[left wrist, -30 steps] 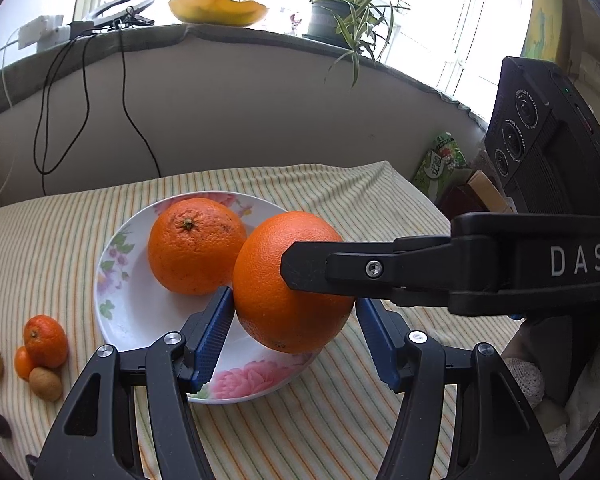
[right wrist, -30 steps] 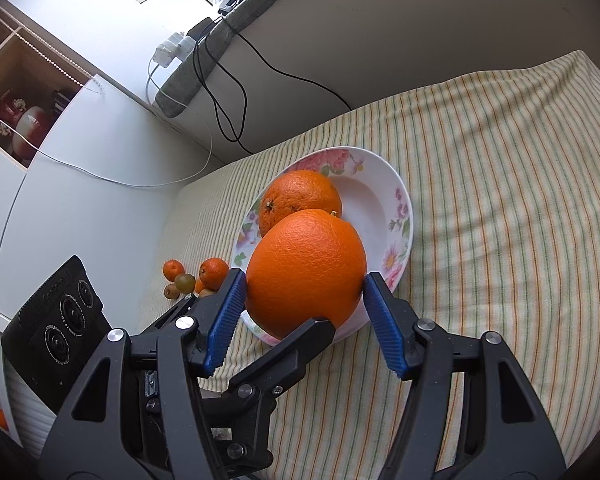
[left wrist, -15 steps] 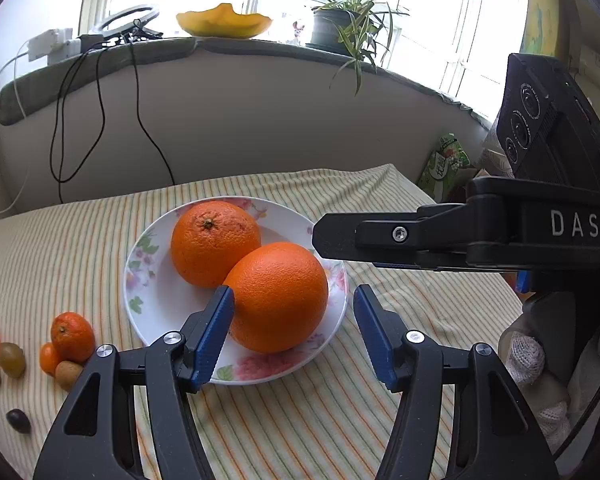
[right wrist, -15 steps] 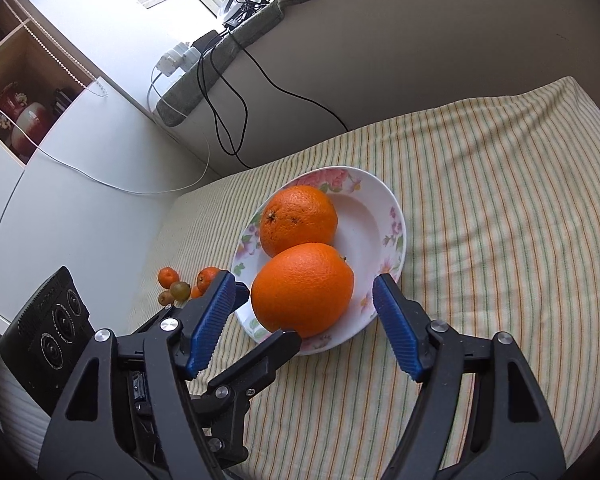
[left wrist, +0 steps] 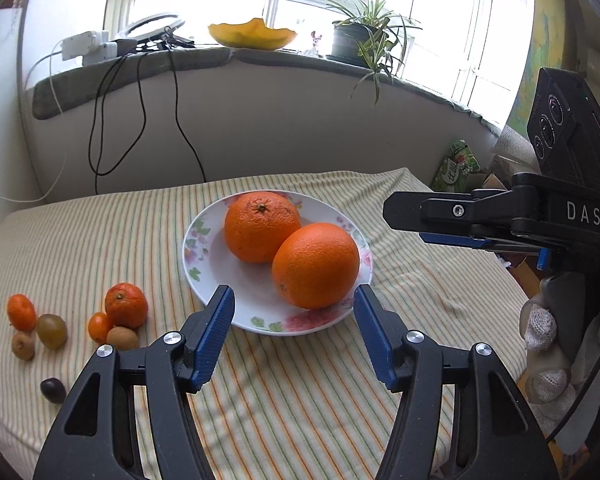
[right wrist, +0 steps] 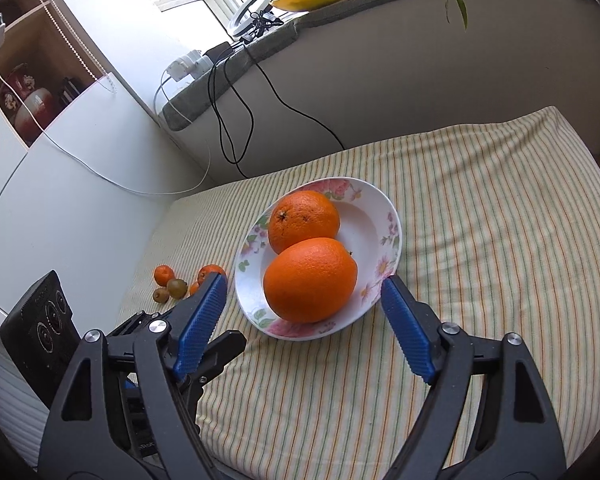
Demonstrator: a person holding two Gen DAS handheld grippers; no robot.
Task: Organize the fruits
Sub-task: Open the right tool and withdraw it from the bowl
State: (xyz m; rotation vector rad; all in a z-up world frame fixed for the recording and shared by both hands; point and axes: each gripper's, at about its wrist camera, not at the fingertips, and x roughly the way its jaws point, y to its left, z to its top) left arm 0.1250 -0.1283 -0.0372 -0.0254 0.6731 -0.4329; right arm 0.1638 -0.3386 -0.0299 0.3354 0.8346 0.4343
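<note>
Two large oranges lie side by side in a white floral plate (left wrist: pixel 208 240) on the striped cloth: the near orange (left wrist: pixel 315 265) and the far orange (left wrist: pixel 262 226). They also show in the right wrist view: near orange (right wrist: pixel 310 279), far orange (right wrist: pixel 303 220), plate (right wrist: pixel 384 220). My left gripper (left wrist: pixel 294 312) is open and empty, just in front of the plate. My right gripper (right wrist: pixel 302 298) is open and empty, its jaws apart on either side of the near orange, pulled back from it.
Several small fruits (left wrist: pixel 118 312) lie in a cluster on the cloth left of the plate: mandarins, kiwis, a dark grape (left wrist: pixel 53 390). They also show in the right wrist view (right wrist: pixel 171 282). The right gripper's body (left wrist: pixel 500 216) reaches in at the right. Cables hang down the wall behind.
My right gripper let go of the near orange, which now rests in the plate. Both grippers have pulled back and up from the plate, with the jaws wider apart.
</note>
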